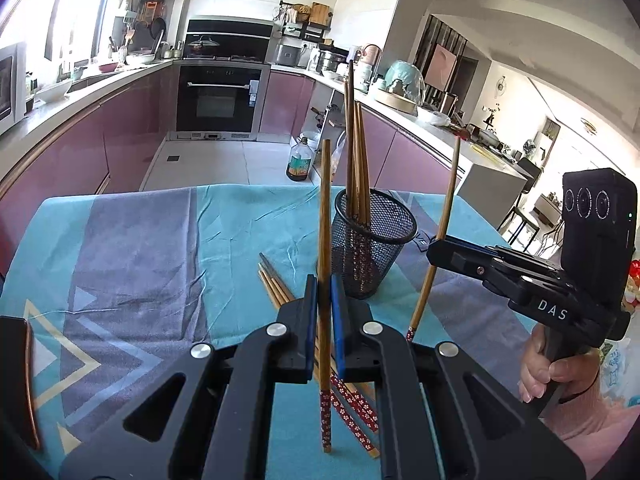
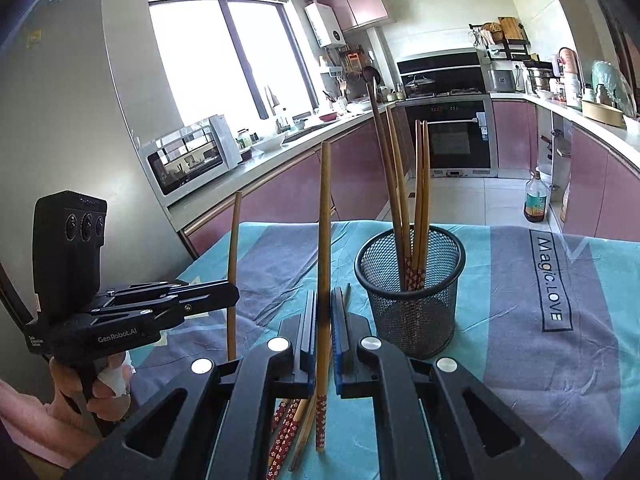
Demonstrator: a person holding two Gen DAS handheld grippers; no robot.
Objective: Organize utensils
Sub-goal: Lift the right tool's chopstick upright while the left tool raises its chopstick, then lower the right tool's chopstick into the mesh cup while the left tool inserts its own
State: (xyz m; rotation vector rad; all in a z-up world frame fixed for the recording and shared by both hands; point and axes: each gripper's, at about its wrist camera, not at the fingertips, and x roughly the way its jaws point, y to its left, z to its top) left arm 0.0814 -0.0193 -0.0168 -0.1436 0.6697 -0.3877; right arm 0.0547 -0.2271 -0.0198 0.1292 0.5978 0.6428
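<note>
**Kid:** What are your tongs doing?

**Me:** My left tongs [image 1: 323,320] are squeezed on one chopstick [image 1: 325,264]. It stands straight up between the blue pads [image 1: 339,320]. My right tongs [image 2: 323,332] are squeezed on another chopstick [image 2: 323,264], straight up too.

**Kid:** Where is the cup?

**Me:** The black mesh cup [image 1: 370,240] sits on the blue and purple cloth [image 1: 132,248], just past my left tongs and a bit to their right. From my right tongs it is also ahead and a bit right. Some chopsticks in the cup [image 1: 356,168] stand with their thin ends up.

**Kid:** Any left?

**Me:** Yes, loose chopsticks on the cloth [image 1: 352,412] lie under my left tongs. Their red flowery ends point back at me.
</note>
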